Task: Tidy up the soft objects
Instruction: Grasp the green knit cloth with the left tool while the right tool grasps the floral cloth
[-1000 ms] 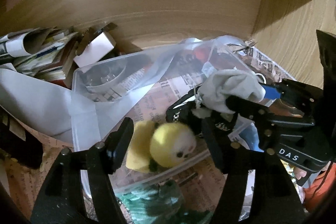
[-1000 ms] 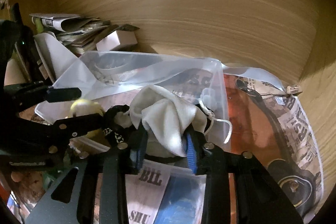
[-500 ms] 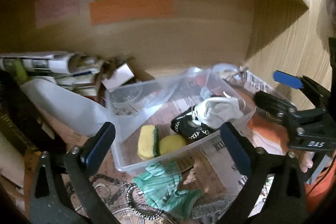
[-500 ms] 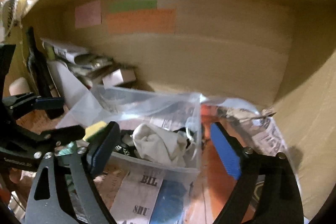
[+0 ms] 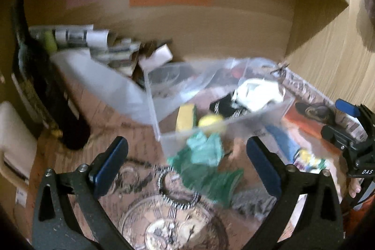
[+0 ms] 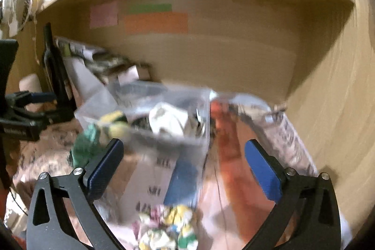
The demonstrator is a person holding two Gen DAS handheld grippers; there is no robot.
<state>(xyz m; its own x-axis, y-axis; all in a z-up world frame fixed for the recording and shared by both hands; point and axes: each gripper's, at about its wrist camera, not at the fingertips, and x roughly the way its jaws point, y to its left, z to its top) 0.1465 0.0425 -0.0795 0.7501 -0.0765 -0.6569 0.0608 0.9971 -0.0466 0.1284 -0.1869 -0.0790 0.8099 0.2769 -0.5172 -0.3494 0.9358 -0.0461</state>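
A clear plastic bin (image 5: 269,114) (image 6: 187,139) stands on the newspaper-covered desk. In it lie a yellow sponge (image 5: 185,114), a yellow plush (image 5: 212,121), a black item (image 5: 222,106) and a white cloth (image 5: 255,93) (image 6: 168,120). A green cloth (image 5: 206,165) (image 6: 84,144) lies on the desk in front of the bin. A multicoloured soft item (image 6: 168,226) lies near the front. My left gripper (image 5: 187,165) is open and empty above the green cloth. My right gripper (image 6: 184,168) is open and empty, back from the bin.
A dark bottle (image 5: 39,86) stands at the left. Rolled papers and small boxes (image 5: 98,46) are piled behind the bin against the wooden back wall. The bin's clear lid (image 5: 100,83) leans at its left. A wooden side wall (image 5: 339,57) closes the right.
Both grippers opened, left the yellow plush and white cloth in the bin, and pulled back and up. The views are blurred with motion.
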